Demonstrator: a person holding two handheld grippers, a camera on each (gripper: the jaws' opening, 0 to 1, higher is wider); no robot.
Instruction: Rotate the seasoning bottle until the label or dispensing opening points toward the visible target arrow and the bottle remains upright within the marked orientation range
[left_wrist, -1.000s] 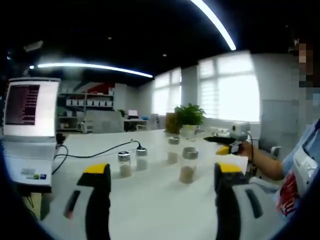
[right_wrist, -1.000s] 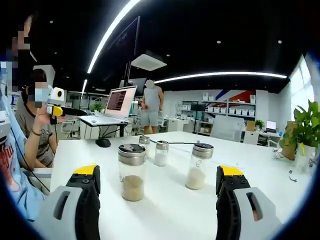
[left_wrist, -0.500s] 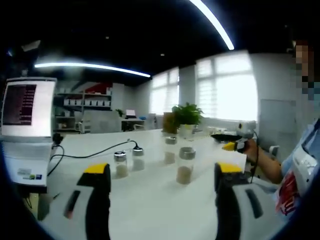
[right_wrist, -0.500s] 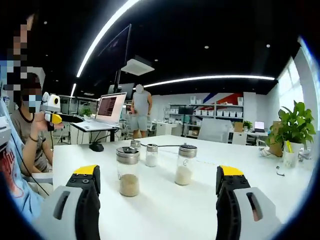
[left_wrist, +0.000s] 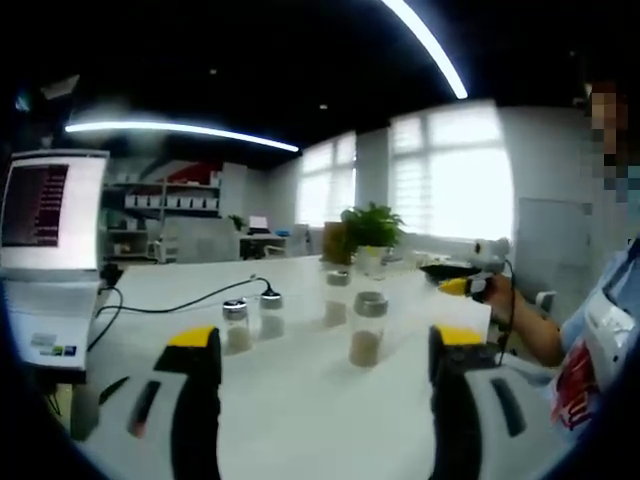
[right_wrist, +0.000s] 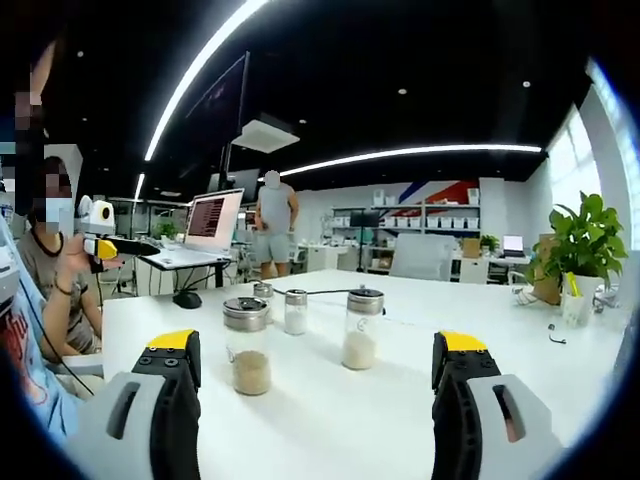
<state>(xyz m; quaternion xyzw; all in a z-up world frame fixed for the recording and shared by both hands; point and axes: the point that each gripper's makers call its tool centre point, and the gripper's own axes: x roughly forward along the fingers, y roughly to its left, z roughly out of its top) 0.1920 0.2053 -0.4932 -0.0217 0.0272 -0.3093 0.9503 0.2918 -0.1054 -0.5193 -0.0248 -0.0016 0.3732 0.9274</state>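
Bottles stand upright on the white worktop (right_wrist: 330, 420), four glass shakers with metal caps, well in from its edges. Nearest the right tongs (right_wrist: 316, 372) is the seasoning bottle (right_wrist: 247, 345) with brown grains; beside it a bottle of white grains (right_wrist: 362, 330), and behind them two smaller shakers (right_wrist: 295, 311). Both pairs of tongs are spread wide and hold nothing, short of the bottles. From the left tongs (left_wrist: 316, 362) the brown-filled bottle (left_wrist: 368, 328) sits between the yellow-tipped jaws. A black cable (left_wrist: 180, 303) trails across the worktop toward a laptop (left_wrist: 45, 250) at its far side. A potted plant (left_wrist: 368, 232) stands near the far edge. A person (right_wrist: 272, 222) stands beyond the worktop.
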